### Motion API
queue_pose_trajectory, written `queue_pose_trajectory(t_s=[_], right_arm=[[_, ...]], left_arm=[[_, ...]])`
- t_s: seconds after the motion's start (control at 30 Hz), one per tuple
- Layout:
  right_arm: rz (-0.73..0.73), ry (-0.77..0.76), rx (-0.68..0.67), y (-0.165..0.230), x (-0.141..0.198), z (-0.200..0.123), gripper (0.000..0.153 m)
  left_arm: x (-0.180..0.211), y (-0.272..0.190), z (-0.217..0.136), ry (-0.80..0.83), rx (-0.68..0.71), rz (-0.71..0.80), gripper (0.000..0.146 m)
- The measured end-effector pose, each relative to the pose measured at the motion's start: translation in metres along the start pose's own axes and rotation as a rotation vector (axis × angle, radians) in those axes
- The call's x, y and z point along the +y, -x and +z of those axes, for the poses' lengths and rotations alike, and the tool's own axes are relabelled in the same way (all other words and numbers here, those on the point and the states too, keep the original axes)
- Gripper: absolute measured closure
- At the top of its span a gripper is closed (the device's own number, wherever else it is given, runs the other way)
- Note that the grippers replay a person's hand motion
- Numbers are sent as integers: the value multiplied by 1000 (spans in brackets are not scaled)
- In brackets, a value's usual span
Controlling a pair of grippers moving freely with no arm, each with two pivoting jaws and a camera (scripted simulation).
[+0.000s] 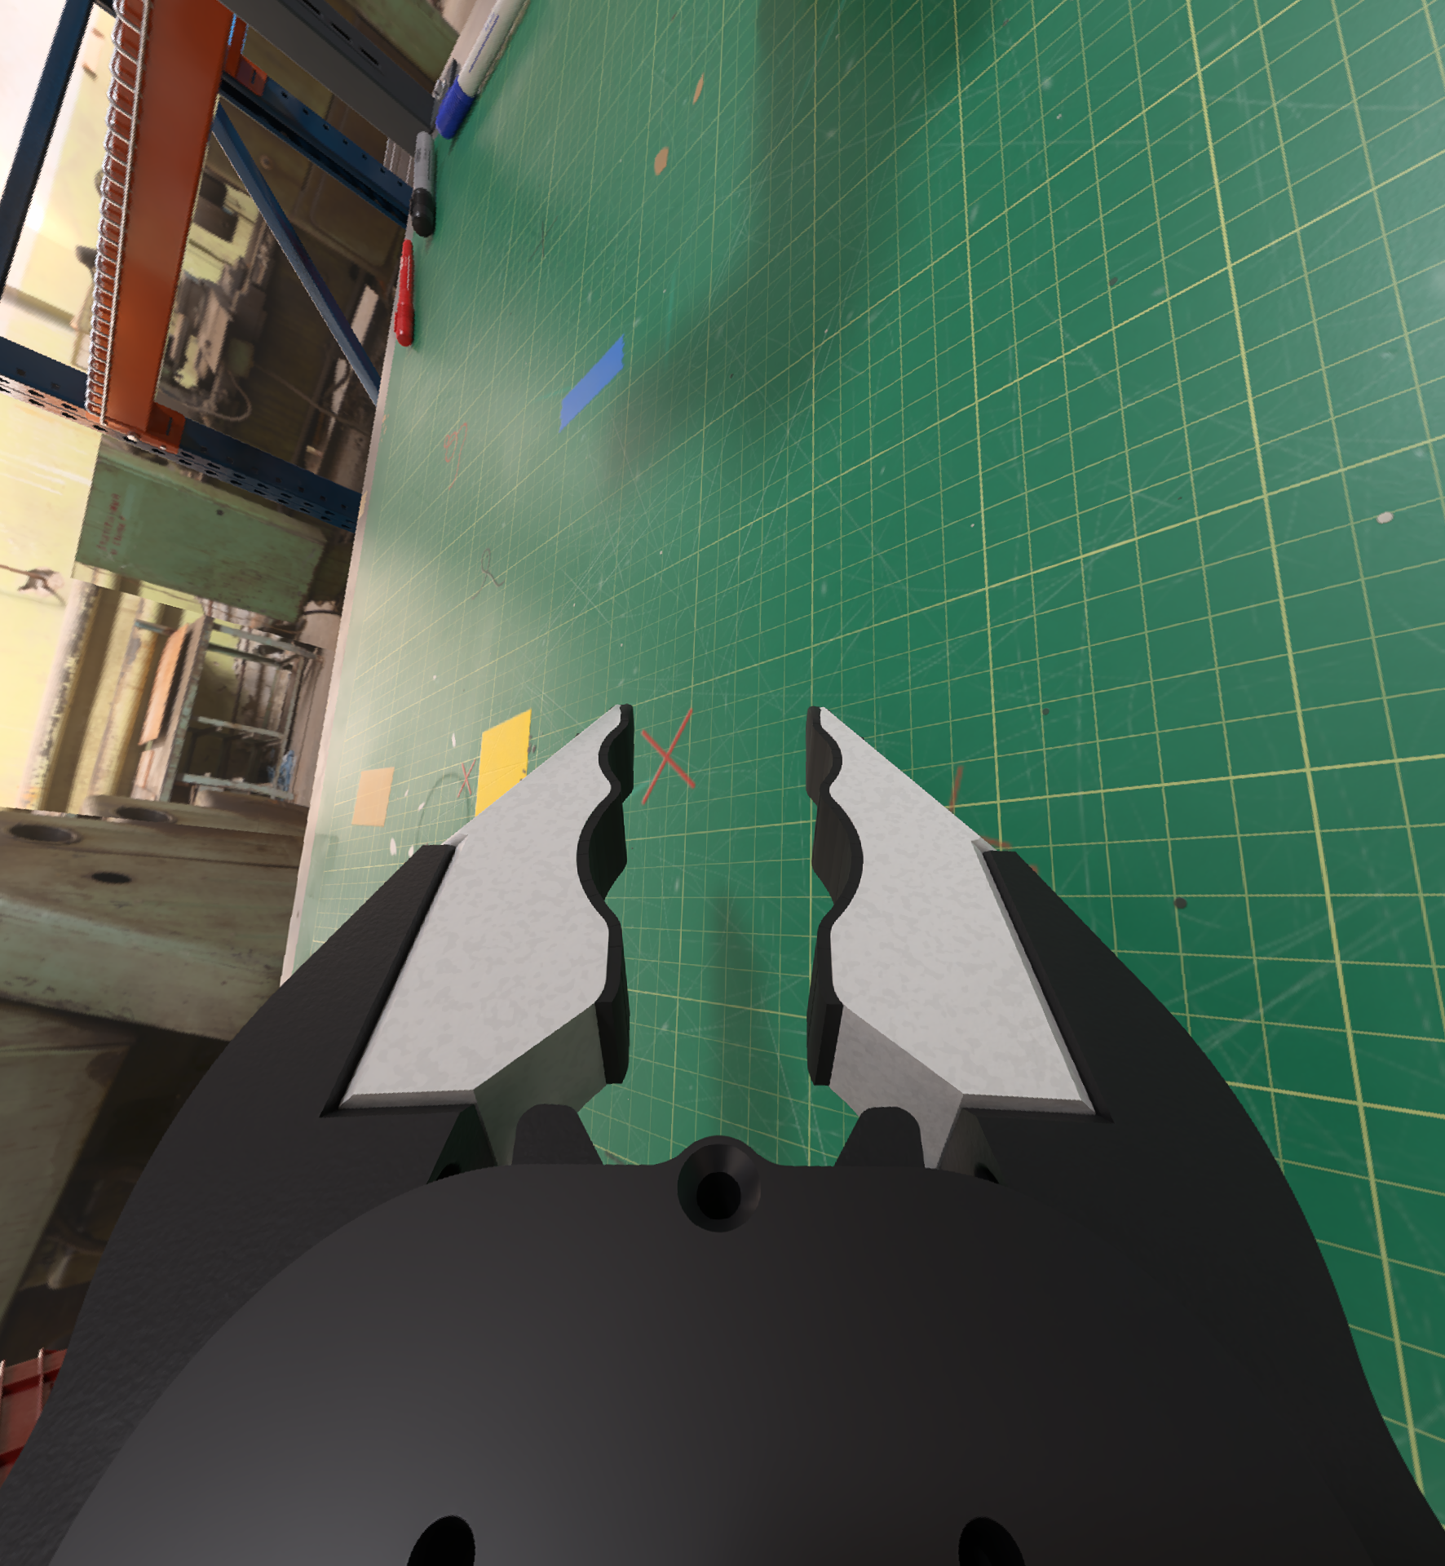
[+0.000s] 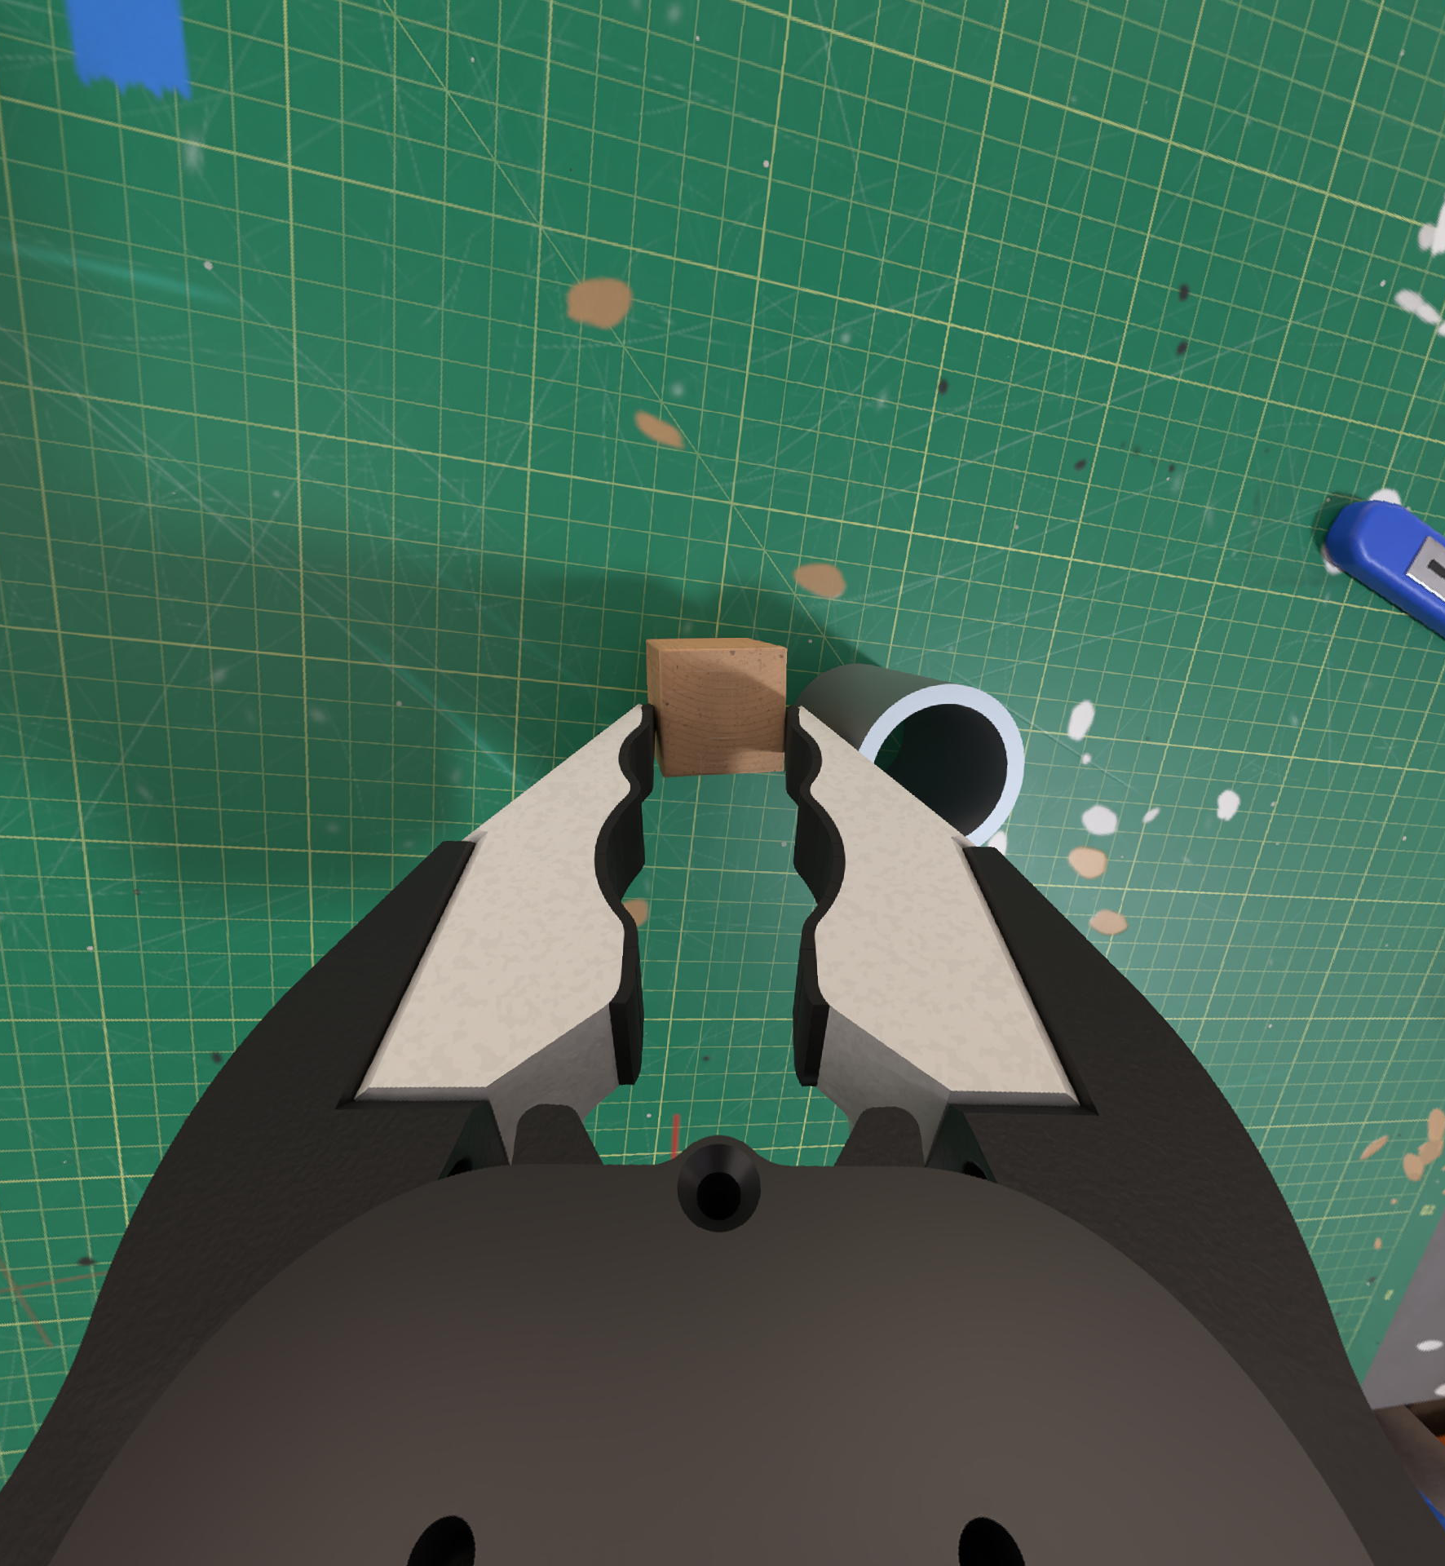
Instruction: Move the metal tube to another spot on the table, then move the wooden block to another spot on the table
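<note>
In the right wrist view, a small wooden block [image 2: 717,712] sits between the tips of my right gripper [image 2: 715,737], which is shut on it from both sides. I cannot tell whether the block rests on the green cutting mat [image 2: 278,508] or hangs just above it. A short grey metal tube [image 2: 939,746] lies on the mat just right of the block, partly behind my right finger, its open end facing me. My left gripper [image 1: 721,737] is open and empty over the mat [image 1: 1041,508], above a red cross mark. Neither block nor tube shows in the left wrist view.
A blue utility knife [image 2: 1422,585] lies at the right of the mat. In the left wrist view, blue [image 1: 469,76], black [image 1: 423,182] and red [image 1: 404,292] markers lie along the table's edge [image 1: 338,678]. Blue tape [image 1: 592,381] and yellow tape [image 1: 503,758] are stuck flat on the mat.
</note>
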State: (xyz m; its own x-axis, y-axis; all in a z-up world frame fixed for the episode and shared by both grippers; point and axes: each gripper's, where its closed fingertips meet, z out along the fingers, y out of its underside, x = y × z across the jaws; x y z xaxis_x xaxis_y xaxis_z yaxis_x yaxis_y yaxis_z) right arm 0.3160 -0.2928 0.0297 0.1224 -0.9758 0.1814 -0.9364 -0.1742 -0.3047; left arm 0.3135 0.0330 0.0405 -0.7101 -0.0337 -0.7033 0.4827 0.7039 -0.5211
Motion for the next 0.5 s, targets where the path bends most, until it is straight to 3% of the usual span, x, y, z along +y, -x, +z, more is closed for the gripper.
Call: queue_pose_trajectory(t_s=[0.07,0.13,0.23,0.3,0.37,0.43,0.5], right_arm=[[9,-13,4,-1,0,-6,122],[38,-90,53,-5,-10,-30,104],[-13,-415,77,21,-51,-92,89],[-166,-679,-38,77,-85,-135,81],[-373,-850,-175,148,-106,-161,74],[-580,-883,-265,213,-117,-164,71],[-745,-850,-260,258,-125,-149,76]], left_arm=[[0,0,0,-1,1,-2,105],[-1,0,-1,-7,3,-7,103],[-9,0,-5,-52,9,-20,98],[-18,-3,-9,-102,20,-9,98],[-26,-9,-13,-137,32,22,98],[-29,-15,-15,-143,38,57,98],[-30,-20,-15,-141,45,83,98]])
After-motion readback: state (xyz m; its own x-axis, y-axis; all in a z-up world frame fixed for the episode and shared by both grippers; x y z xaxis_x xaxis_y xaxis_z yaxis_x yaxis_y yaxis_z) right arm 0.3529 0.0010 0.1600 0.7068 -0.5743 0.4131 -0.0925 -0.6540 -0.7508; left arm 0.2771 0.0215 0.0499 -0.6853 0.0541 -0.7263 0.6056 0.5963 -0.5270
